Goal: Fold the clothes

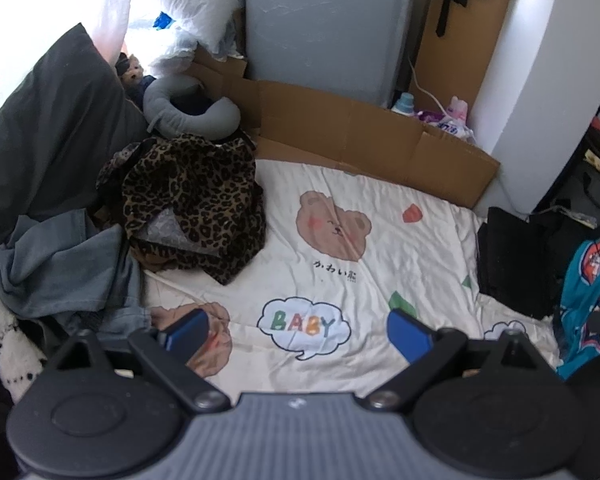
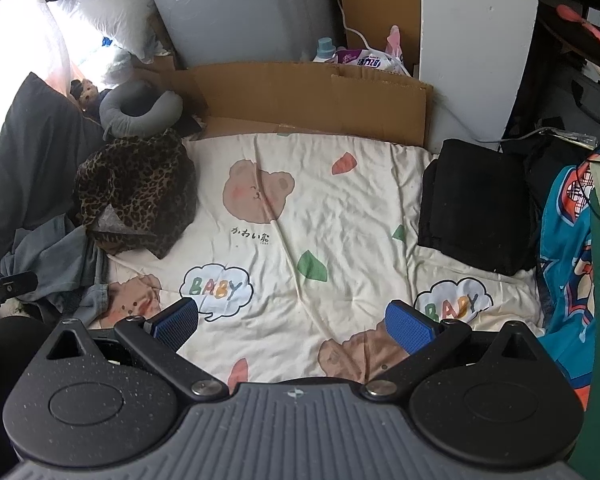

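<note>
Well beyond jaws: leopard garment (image 1: 196, 204) (crumpled)

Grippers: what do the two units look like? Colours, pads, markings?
Both match. The left gripper and right gripper each have black linkage arms on silver pivot bolts, ending in blue pads with a fine grid texture. Behind sit two round black discs, triangular black brackets and a ribbed grey centre plate with a small white crosshair mark. No cables or sleeves show.
</note>
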{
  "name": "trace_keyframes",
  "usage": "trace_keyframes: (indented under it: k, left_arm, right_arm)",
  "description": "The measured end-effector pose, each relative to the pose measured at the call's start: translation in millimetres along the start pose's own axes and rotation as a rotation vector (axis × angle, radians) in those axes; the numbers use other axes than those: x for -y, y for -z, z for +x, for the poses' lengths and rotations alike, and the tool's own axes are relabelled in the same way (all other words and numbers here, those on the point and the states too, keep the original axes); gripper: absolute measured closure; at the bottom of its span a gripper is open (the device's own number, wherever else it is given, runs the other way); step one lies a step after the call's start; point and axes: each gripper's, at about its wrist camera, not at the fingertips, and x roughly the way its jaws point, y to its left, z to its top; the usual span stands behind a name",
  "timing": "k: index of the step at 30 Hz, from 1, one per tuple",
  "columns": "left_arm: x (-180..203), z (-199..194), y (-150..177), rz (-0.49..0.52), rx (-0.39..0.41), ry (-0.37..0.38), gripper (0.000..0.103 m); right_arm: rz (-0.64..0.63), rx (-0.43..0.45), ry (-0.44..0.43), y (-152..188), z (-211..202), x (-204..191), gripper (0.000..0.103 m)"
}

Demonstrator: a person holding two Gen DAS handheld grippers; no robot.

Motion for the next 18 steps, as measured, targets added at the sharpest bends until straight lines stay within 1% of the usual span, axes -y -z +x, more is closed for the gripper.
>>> trace_keyframes:
  k: [8,13,18]
  left_arm:
    - [-3.2,2.0,-1.6,-0.018,-0.009,-0.005,0.006]
    - [-1.8,1.4,0.5,-0.015,-0.005,-0.011,0.006]
    - [-1.0,0.7,0.8,-0.025,-0.002,-0.019,0.006]
  right_arm:
    - [0.020,-0.007,-0.009,0.8,-0.1,6.0,0.000]
    - [0.025,-0.006,0.001,0.6,-1.0,7.7,0.000]
    - [0.014,0.006,0.031,1.1,-1.9,4.0,0.000]
